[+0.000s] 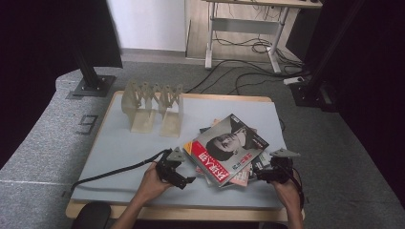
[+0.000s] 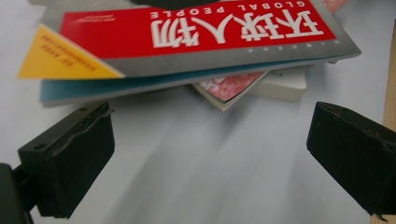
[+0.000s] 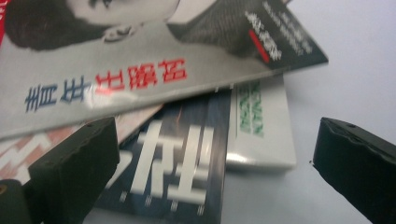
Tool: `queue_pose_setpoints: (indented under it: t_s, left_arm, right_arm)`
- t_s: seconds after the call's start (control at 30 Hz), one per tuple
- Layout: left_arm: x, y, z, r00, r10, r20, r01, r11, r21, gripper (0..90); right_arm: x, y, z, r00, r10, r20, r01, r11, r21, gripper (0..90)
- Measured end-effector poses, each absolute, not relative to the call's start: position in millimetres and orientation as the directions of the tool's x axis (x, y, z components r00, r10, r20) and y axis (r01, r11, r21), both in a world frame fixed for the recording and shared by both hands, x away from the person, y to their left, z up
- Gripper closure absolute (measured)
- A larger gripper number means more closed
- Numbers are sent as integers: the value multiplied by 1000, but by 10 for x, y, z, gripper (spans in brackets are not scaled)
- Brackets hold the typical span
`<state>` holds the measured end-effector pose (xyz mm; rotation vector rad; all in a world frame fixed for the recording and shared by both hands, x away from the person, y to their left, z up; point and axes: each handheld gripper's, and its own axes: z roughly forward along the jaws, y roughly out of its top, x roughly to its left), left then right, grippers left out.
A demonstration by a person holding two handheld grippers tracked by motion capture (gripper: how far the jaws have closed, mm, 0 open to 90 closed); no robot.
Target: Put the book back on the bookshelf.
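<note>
A red-and-grey magazine (image 1: 225, 149) with a portrait cover is lying face up, skewed, topping an untidy stack of magazines (image 1: 241, 175) that is resting flat at the near right of the surface (image 1: 119, 148); lower covers are poking out beneath its edges.

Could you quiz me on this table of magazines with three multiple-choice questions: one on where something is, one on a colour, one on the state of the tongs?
1. Where does the folding rack stand?
A. far left part of the table
B. on the magazines
C. by the near edge

2. What colour is the title band on the top magazine?
A. green
B. red
C. purple

3. How are the left tongs?
A. shut on a magazine
C. open, holding nothing
B. shut on the rack

Answers: 1 A, the rack stands beyond the pile, toward the far left. 2 B, the left gripper view shows a red band with white letters. 3 C, their jaws stand wide apart over the bare table.
</note>
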<state>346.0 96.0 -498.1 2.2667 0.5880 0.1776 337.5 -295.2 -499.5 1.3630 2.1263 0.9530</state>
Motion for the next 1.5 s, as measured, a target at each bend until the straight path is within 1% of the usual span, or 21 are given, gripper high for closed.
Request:
queue_pose_setpoints:
  t_s: [0.17,0.33,0.47,0.87,0.97,1.03,1.07,1.13,1.33,1.5]
  left_arm:
    - [3475,830,-5036,885,459,-82,372,-589,717,9]
    - [3498,815,-5070,882,462,-96,384,-583,716,10]
    - [3530,797,-5112,878,463,-119,400,-576,713,14]
    - [3600,769,-5186,868,477,-137,419,-558,716,18]
    - [3606,765,-5199,867,479,-135,421,-560,714,18]
    - [3619,765,-5205,866,480,-142,425,-555,715,17]
    - [3619,765,-5205,866,480,-142,425,-555,715,17]
    - [3647,766,-5210,864,478,-157,433,-548,715,18]
    - [3681,765,-5218,857,489,-162,443,-540,716,15]
    - [3728,782,-5183,850,499,-168,452,-528,719,16]
  right_arm:
    - [3578,-2933,-4947,-424,905,-15,594,291,751,0]
    - [3719,-2936,-4907,-427,904,-17,587,292,755,0]
    - [3909,-2926,-4902,-433,901,-27,593,307,745,0]
    - [4244,-2936,-4932,-466,884,26,616,303,727,0]
    - [4319,-2965,-4960,-466,884,47,629,294,720,0]
    - [4374,-3002,-4998,-471,877,89,643,272,716,4]
    - [4374,-3002,-4998,-471,877,89,643,272,716,4]
    - [4386,-3001,-5026,-499,856,132,653,272,707,16]
    - [4321,-2988,-5034,-509,854,111,647,294,703,15]
    - [4184,-2982,-5039,-516,851,95,638,308,706,13]
